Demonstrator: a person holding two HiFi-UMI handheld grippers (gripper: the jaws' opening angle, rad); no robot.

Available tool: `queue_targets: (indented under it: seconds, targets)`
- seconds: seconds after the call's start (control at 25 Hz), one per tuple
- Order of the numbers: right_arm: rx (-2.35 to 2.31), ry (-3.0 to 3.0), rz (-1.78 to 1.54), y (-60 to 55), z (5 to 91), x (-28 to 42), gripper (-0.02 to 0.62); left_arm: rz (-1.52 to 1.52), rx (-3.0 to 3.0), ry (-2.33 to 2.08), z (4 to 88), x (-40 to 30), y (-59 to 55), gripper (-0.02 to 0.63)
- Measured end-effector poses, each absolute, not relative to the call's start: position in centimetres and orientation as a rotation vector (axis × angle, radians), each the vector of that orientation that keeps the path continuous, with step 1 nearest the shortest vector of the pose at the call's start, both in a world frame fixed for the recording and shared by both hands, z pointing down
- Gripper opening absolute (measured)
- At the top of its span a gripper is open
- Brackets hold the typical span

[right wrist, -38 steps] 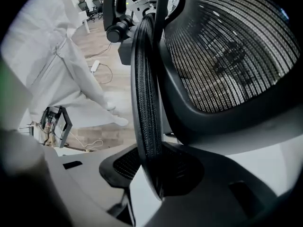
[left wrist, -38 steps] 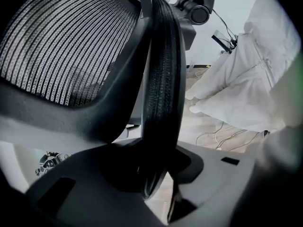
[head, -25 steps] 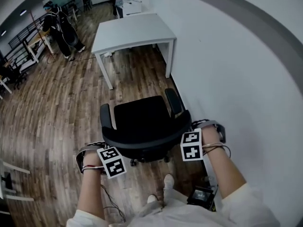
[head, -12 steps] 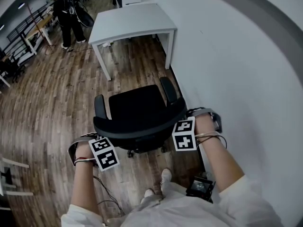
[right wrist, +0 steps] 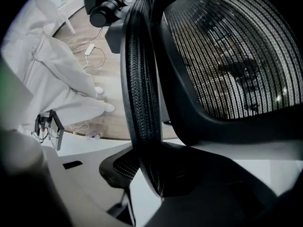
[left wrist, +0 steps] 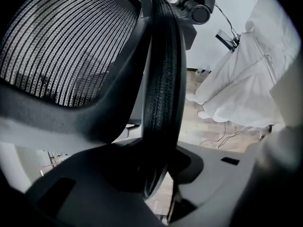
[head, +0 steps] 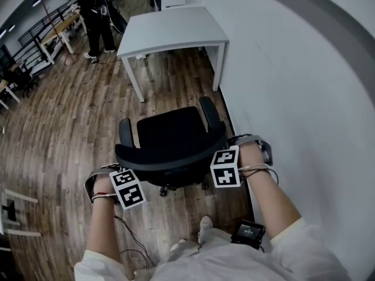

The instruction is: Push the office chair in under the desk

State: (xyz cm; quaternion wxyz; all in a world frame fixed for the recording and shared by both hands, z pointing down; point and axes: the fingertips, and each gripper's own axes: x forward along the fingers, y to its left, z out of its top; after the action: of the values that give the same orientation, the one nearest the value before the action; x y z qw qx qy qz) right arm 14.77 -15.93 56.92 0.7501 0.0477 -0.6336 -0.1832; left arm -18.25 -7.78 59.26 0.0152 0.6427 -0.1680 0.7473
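My left gripper [left wrist: 156,183] and right gripper [right wrist: 147,183] have broad, smooth grey jaws. Each has a small rectangular slot and carries a white cube with black square markers [head: 128,187]. Thin wires [head: 261,170] loop at my wrists. I wear loose white sleeves [head: 304,250], pale trousers, white shoes [head: 204,226] and a small black box [head: 249,233] at my right hip.

Office chair [head: 173,134] back of black woven mesh with matt plastic frame, smooth matt white desk [head: 173,31], wood-plank floor [head: 70,127]
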Motion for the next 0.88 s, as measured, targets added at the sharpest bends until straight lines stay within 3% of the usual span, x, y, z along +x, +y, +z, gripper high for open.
queue_targets:
  seconds: [0.88]
  targets:
    - [0.125, -1.394, -0.410, -25.1, 57.4, 11.8, 0.133, 2.342, 2.032, -0.497, 59.8, -21.3, -17.8, 0.114]
